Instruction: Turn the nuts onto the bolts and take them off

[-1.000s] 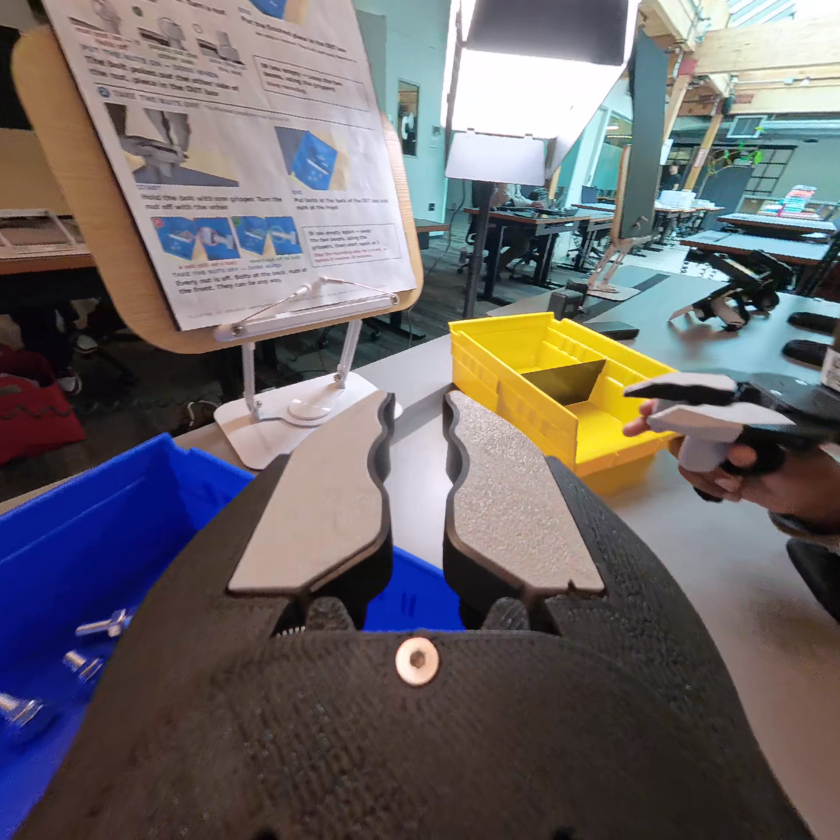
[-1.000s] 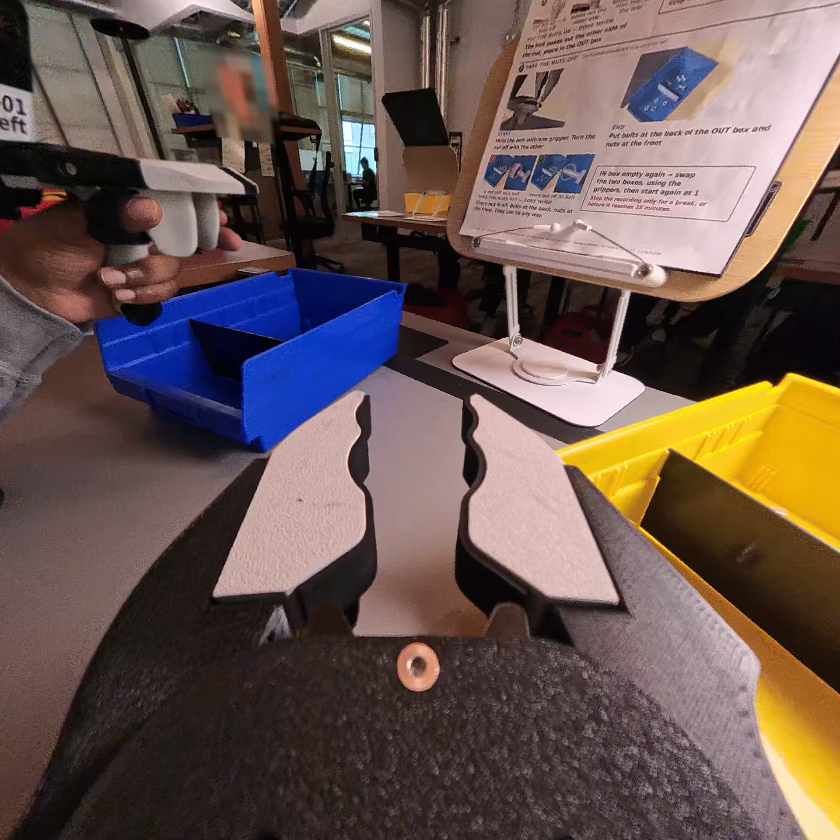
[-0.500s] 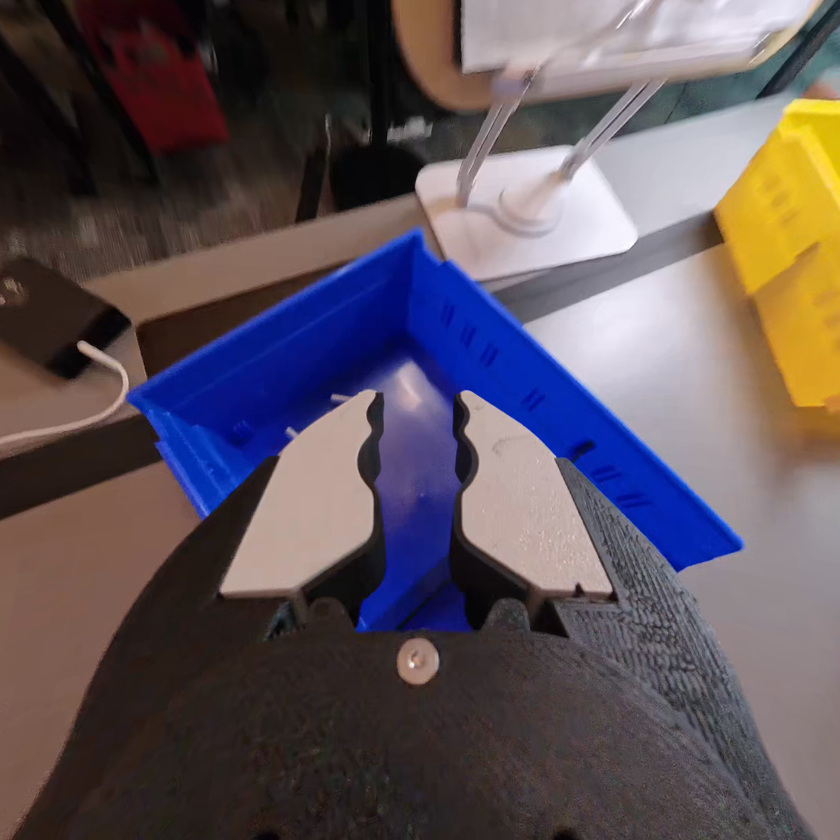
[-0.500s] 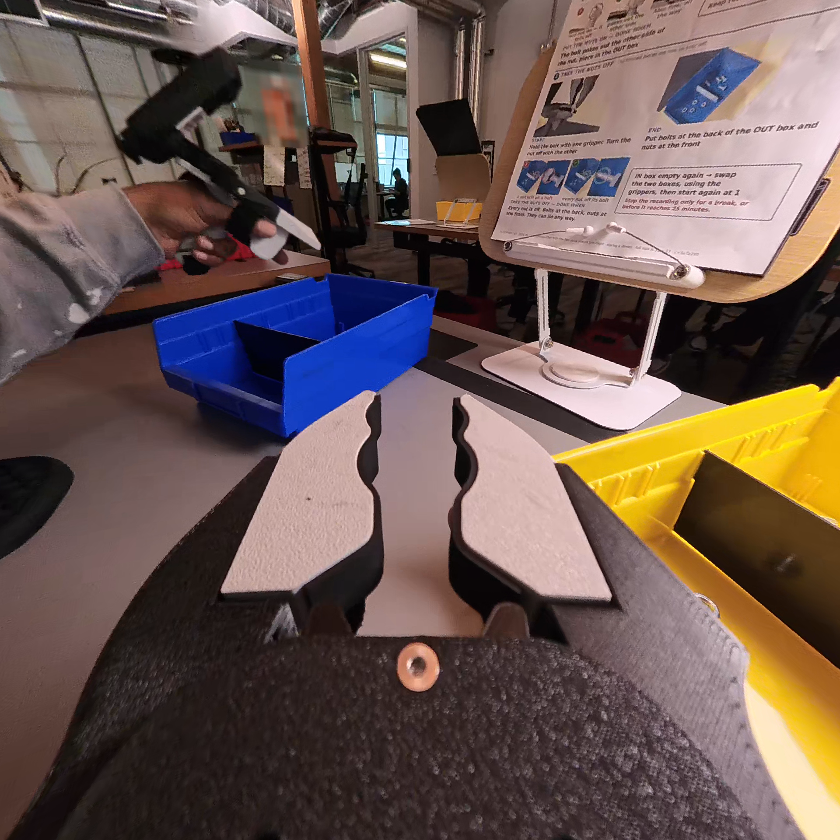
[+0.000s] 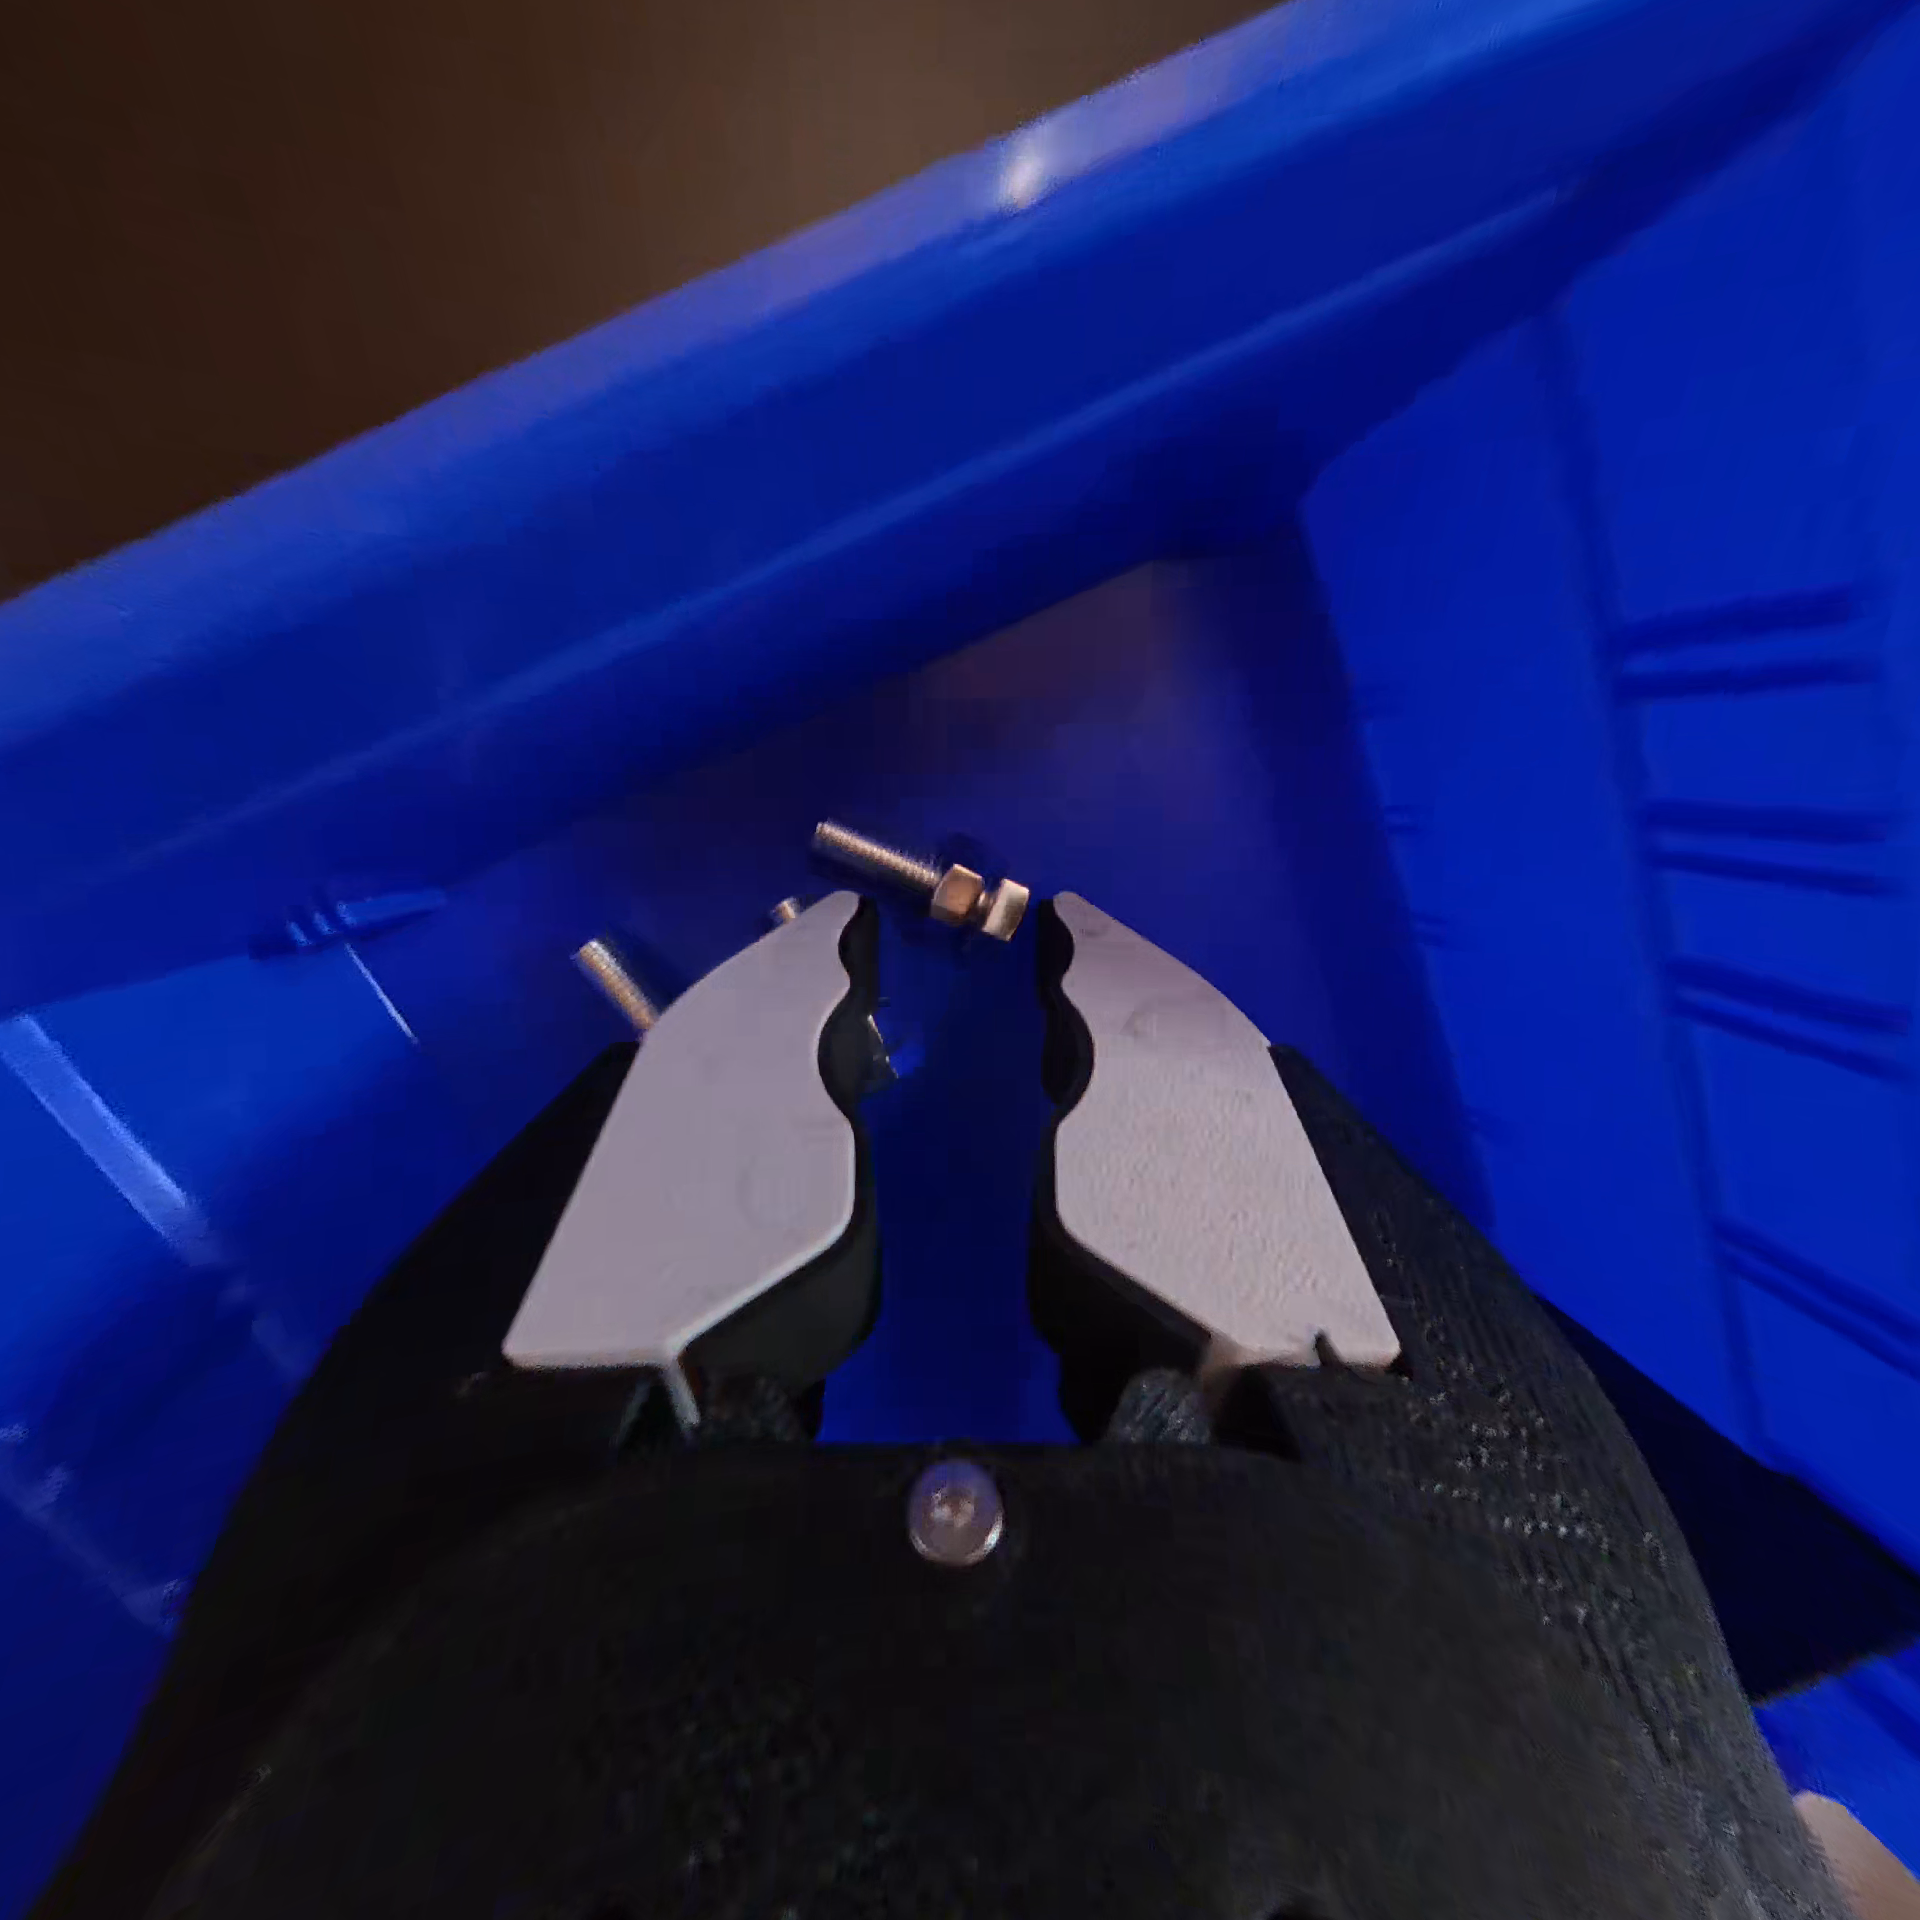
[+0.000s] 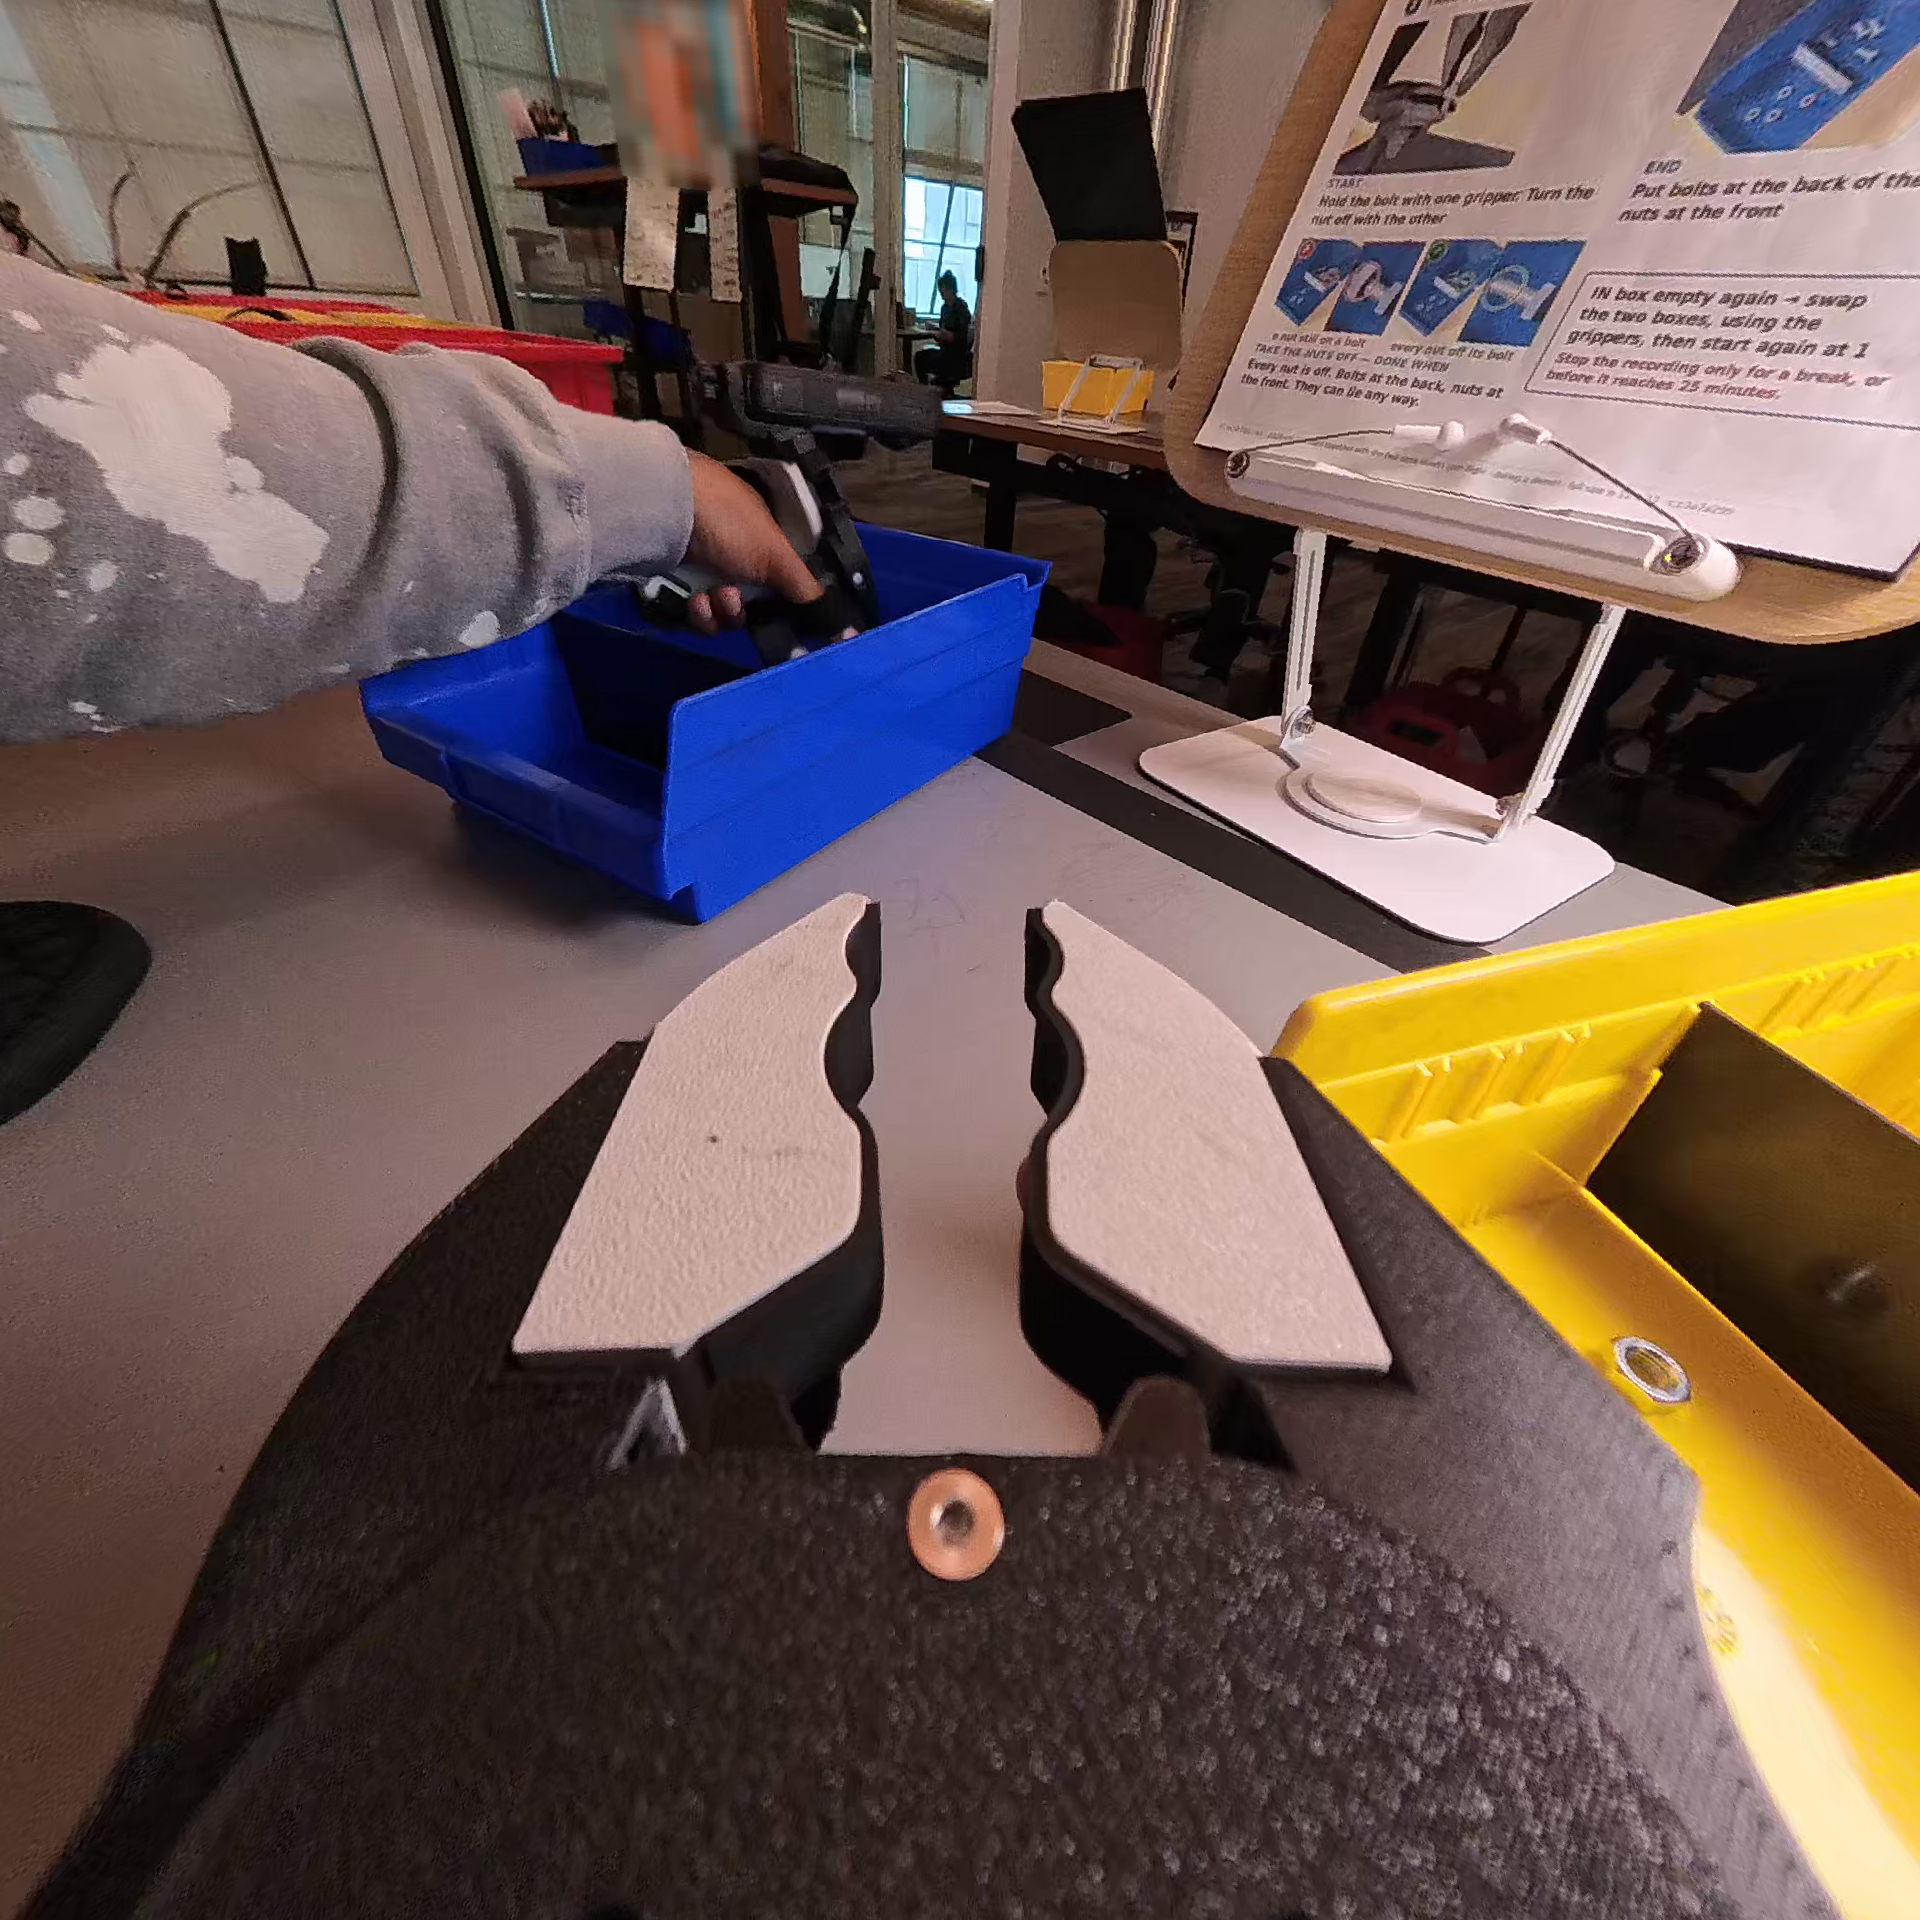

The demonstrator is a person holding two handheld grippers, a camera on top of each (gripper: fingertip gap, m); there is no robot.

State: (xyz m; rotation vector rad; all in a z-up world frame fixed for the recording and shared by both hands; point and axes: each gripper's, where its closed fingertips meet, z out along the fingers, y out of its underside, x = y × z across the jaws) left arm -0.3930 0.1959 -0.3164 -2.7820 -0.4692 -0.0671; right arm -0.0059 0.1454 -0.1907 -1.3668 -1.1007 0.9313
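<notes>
My left gripper (image 5: pixel 954 906) is open, deep inside the blue bin (image 5: pixel 727 436). A silver bolt with a nut on it (image 5: pixel 925 883) lies on the bin floor just past the fingertips, its head end between them. Another bolt (image 5: pixel 615 997) pokes out left of the left finger. In the right wrist view the left gripper (image 6: pixel 805 582) reaches down into the blue bin (image 6: pixel 831 717), held by a hand in a grey sleeve. My right gripper (image 6: pixel 954 920) is open and empty, low over the grey table (image 6: pixel 312 1039), beside the yellow bin (image 6: pixel 1558 1049). A loose nut (image 6: pixel 1650 1369) lies in the yellow bin.
A black divider (image 6: pixel 1787 1195) stands in the yellow bin. A document stand with a white base (image 6: pixel 1382 821) holds an instruction sheet at the table's far edge. A black pad (image 6: pixel 52 997) lies at the left. Desks and chairs fill the room behind. One gripper's finger ends stand about 40 cm off the other's. About 20 cm separates my right fingertips from the loose nut (image 6: pixel 1650 1369).
My left gripper has swung down from above the table into the blue bin and now sits at a nutted bolt. My right gripper has stayed nearly still and open.
</notes>
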